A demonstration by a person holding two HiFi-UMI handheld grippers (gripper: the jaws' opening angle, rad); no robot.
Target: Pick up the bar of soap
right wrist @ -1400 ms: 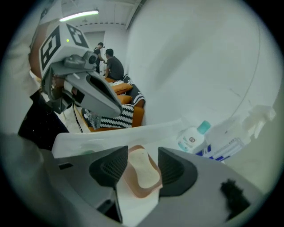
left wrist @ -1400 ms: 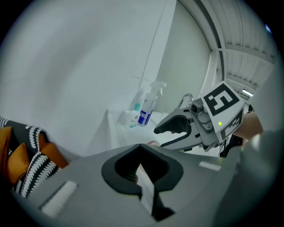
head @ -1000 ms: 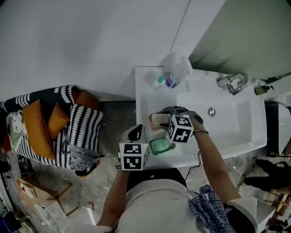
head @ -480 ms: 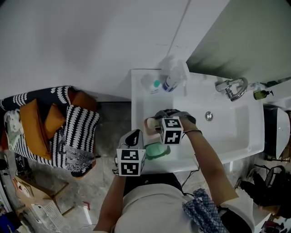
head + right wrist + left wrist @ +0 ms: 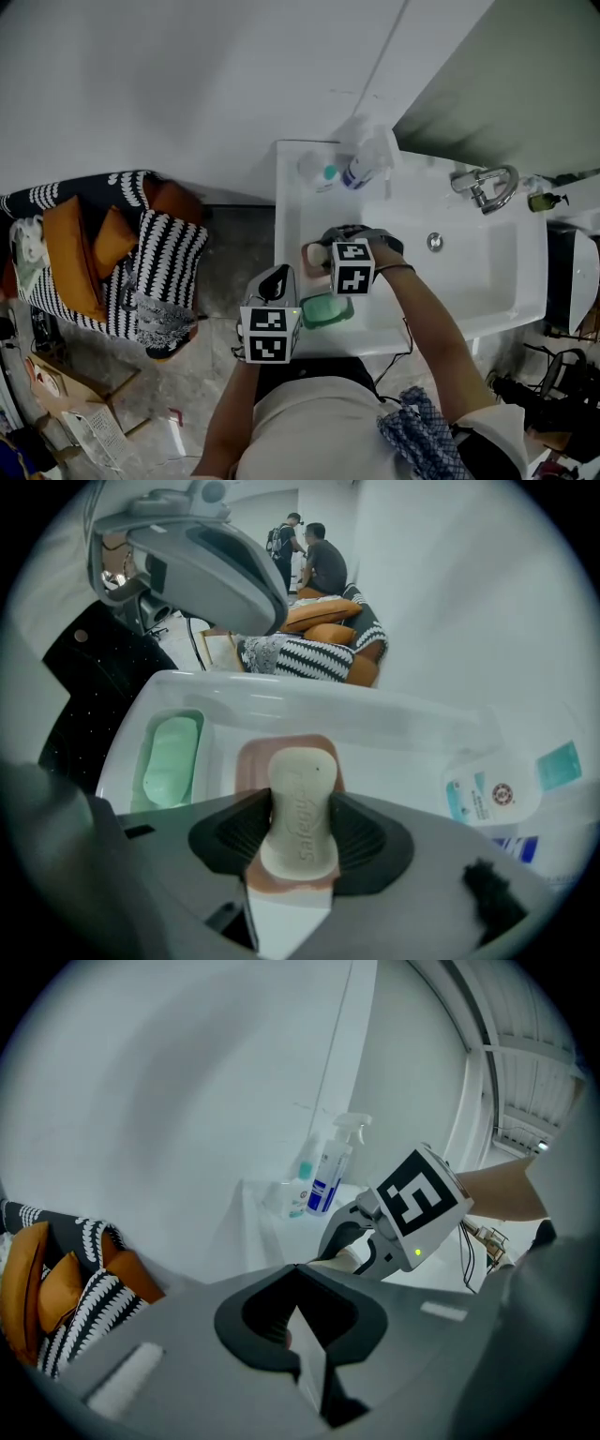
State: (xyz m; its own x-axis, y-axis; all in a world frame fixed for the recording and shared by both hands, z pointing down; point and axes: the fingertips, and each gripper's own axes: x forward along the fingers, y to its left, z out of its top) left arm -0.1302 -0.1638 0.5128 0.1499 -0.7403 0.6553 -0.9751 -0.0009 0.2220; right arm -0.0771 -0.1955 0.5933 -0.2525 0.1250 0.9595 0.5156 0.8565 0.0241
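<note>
A plain white wall is backing a white washbasin (image 5: 469, 272) in what is looking like a bathroom, with a spray bottle (image 5: 361, 169) standing at the basin's back corner and a faucet (image 5: 483, 183) further along. The grasping step is under way: the right tongs (image 5: 300, 803) are reaching over the basin's ledge and closing on the bar of soap (image 5: 300, 808), their dark pads pressing its two long sides at mid-length while it is sitting over a pink soap dish (image 5: 246, 761). A green soap (image 5: 173, 752) is lying in its own dish just beside, untouched. The left tongs (image 5: 296, 1274) are hanging back near the basin's front edge, pinched together on nothing. The next move is probably calling for a straight lift off the dish with steady pressure, since a smooth bar may be prone to slipping out if the squeeze is uneven. Whether the soap is already clearing the dish or resting on it is not showing in any view. From the head view the bar is appearing only as a pale sliver by the right tongs' marker cube, and the dish's near end is being covered by the tongs themselves.
</note>
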